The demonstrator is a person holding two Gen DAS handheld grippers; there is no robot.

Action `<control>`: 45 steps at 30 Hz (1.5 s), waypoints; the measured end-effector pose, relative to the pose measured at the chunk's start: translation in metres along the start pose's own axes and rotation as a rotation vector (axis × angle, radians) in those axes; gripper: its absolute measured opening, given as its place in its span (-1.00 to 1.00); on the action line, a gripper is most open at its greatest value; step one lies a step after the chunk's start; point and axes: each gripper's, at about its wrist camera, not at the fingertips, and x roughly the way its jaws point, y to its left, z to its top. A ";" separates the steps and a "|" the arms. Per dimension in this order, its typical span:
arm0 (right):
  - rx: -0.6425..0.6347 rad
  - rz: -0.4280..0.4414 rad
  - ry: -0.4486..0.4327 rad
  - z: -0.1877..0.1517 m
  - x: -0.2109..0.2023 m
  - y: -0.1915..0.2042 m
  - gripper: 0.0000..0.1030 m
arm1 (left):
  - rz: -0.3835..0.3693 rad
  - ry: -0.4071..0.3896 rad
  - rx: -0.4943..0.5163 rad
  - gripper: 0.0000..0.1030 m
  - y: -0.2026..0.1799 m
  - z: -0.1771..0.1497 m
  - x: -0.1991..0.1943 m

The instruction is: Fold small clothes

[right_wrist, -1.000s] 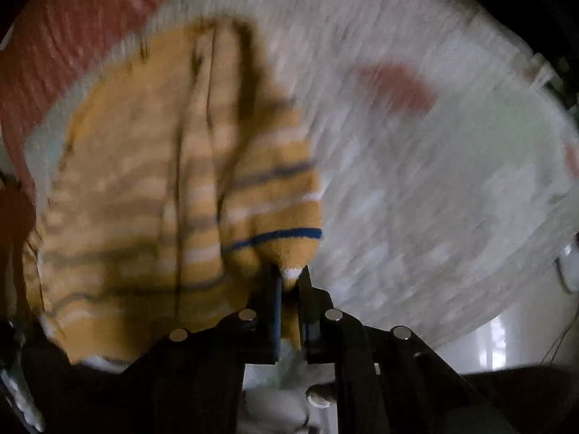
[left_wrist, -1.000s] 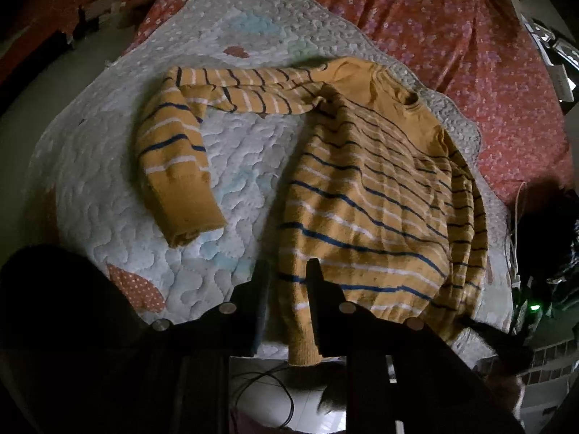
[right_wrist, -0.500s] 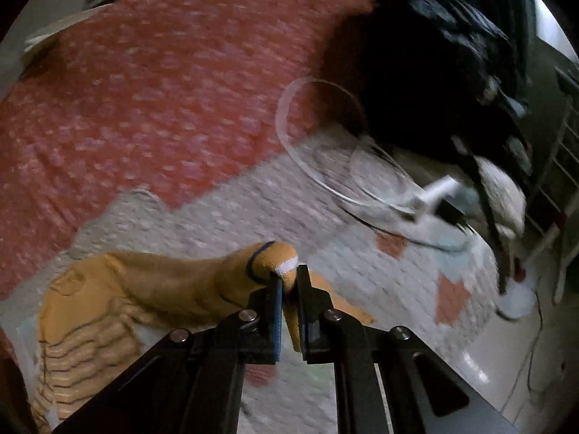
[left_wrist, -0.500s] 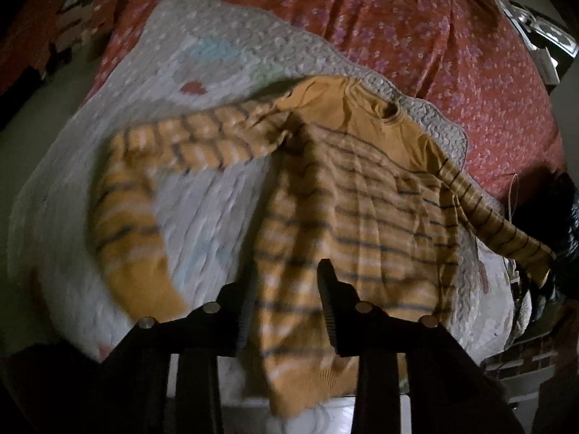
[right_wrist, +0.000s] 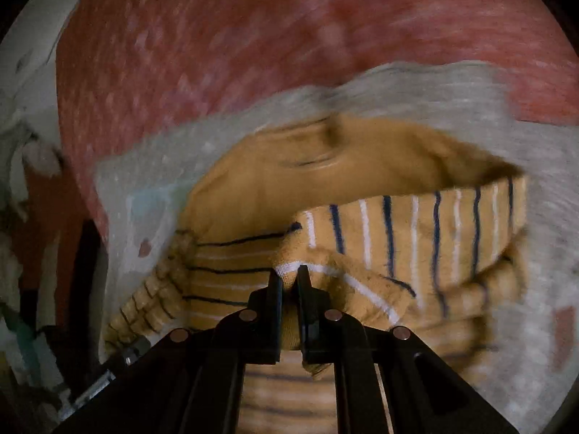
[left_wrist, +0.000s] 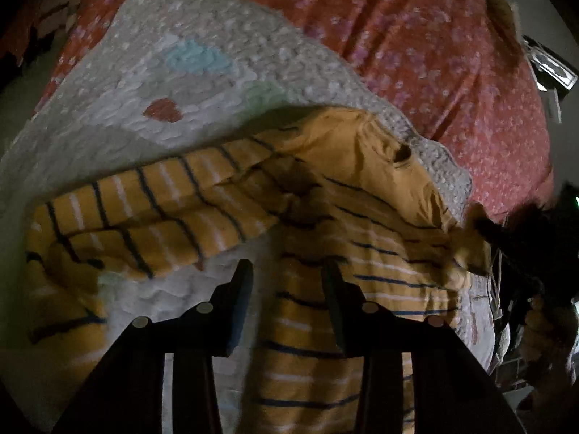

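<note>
Mustard-yellow striped sweater (left_wrist: 362, 238) lies spread on a white quilt (left_wrist: 144, 83) over the red bed cover (left_wrist: 434, 36). Left claw (left_wrist: 287, 285), released, hovers just above its lower body; right claw (right_wrist: 289, 285) is clenched on a sleeve cuff (right_wrist: 289, 271), drawn over the sweater's body.

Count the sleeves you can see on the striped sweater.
2. One sleeve lies folded out over the quilt, beside the open left gripper. The other sleeve is draped across the sweater, its cuff pinched in the right gripper.
</note>
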 end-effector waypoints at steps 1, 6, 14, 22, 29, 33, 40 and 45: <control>-0.007 0.019 0.030 0.002 0.023 0.016 -0.86 | -0.011 0.005 -0.018 -0.25 0.006 0.002 0.000; -0.017 0.055 0.106 0.004 0.095 0.054 -0.86 | -0.036 0.008 -0.084 -0.21 0.028 0.012 -0.001; 0.034 0.181 0.166 0.008 0.131 0.060 -0.63 | -0.060 0.034 -0.120 -0.19 0.036 0.016 0.009; 0.059 0.233 -0.006 0.010 0.037 0.002 0.16 | -0.080 0.050 -0.081 -0.18 0.020 0.005 0.016; 0.101 0.038 -0.074 -0.029 -0.025 -0.124 0.18 | -0.163 0.123 -0.046 -0.18 -0.037 0.018 0.035; 0.180 0.050 -0.101 -0.046 -0.047 -0.177 0.18 | -0.225 0.288 -0.060 -0.16 -0.076 0.034 0.092; 0.169 0.016 -0.132 -0.059 -0.060 -0.211 0.18 | -0.091 0.351 -0.233 -0.55 -0.076 0.057 0.152; 0.188 -0.015 -0.148 -0.052 -0.054 -0.221 0.18 | 0.276 0.167 0.049 -0.95 -0.091 0.079 0.130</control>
